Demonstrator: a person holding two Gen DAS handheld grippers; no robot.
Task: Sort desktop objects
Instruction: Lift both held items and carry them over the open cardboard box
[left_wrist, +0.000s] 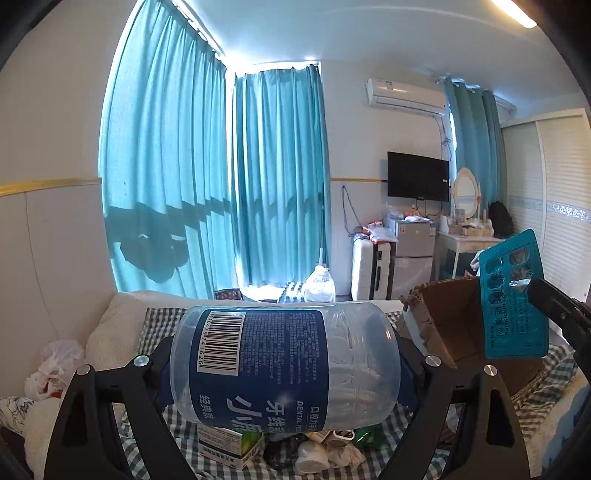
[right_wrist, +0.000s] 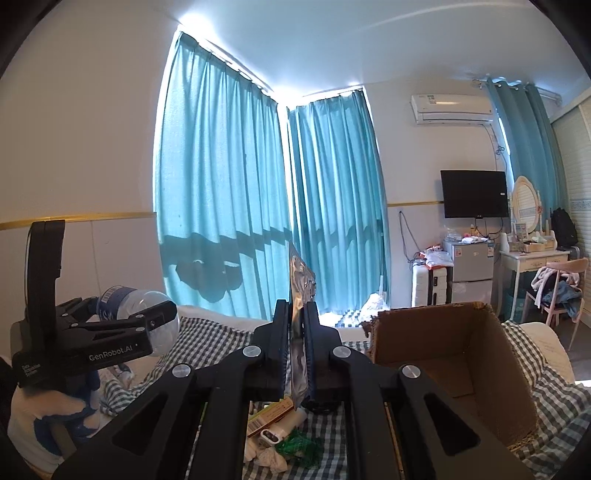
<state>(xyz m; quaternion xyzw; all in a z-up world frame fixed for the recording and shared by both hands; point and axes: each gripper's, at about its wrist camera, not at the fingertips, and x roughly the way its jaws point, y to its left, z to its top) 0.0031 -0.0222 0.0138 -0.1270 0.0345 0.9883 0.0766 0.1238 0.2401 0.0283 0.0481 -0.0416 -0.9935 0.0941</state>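
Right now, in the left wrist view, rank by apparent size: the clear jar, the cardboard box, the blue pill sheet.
1. clear jar, though nearness to the camera inflates it
2. cardboard box, partly hidden
3. blue pill sheet

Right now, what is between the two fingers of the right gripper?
A thin foil pill sheet stands edge-on between the fingers, pinched tight, in the right wrist view. The left wrist view shows its teal printed face.

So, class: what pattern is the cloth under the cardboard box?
Dark-and-white check cloth; right wrist view shows it best.
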